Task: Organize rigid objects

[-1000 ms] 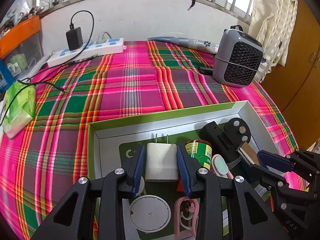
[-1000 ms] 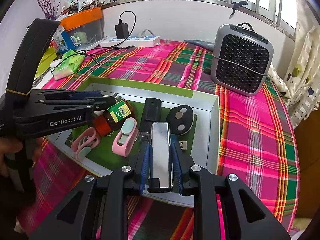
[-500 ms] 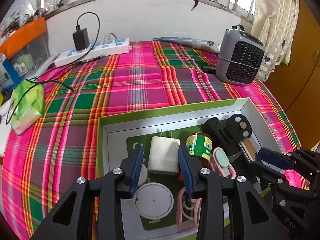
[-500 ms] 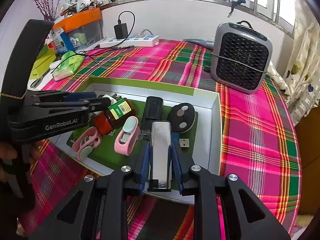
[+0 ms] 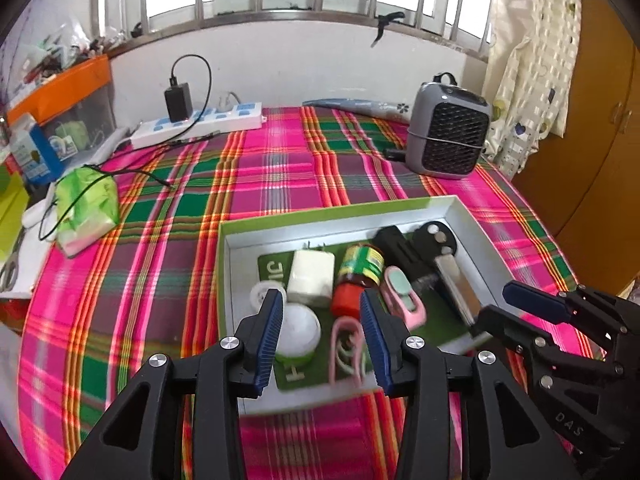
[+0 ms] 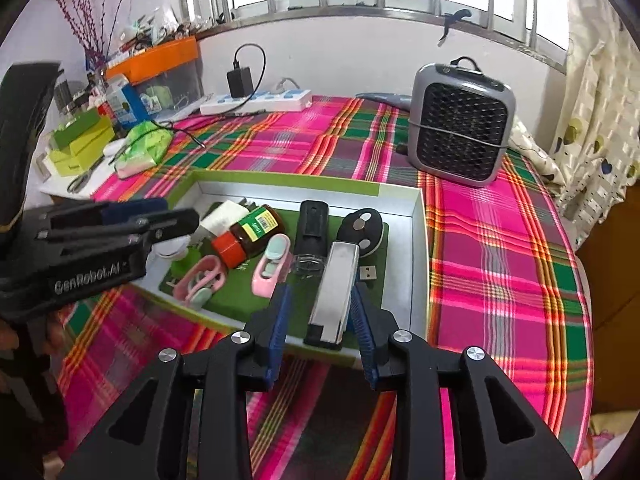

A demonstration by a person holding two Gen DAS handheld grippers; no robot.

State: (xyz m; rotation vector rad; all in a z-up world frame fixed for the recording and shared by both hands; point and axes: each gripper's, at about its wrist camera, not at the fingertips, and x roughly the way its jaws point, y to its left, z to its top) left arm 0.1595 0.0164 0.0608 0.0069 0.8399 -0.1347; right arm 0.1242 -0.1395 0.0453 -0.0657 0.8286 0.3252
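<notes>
Box [image 6: 416, 248] at twelve o'clock holds every item, both tools' jaws having just opened apart around nothing gripped, so sorting looks finished.

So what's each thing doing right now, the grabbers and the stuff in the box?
Left gripper: open, just been opening, holding nothing.
Right gripper: open, just been opening; stapler between the jaws, released.
Stapler: lying in the box.
Charger: lying in the box.
Bottle: on its side, cap on.
Box: open.
</notes>
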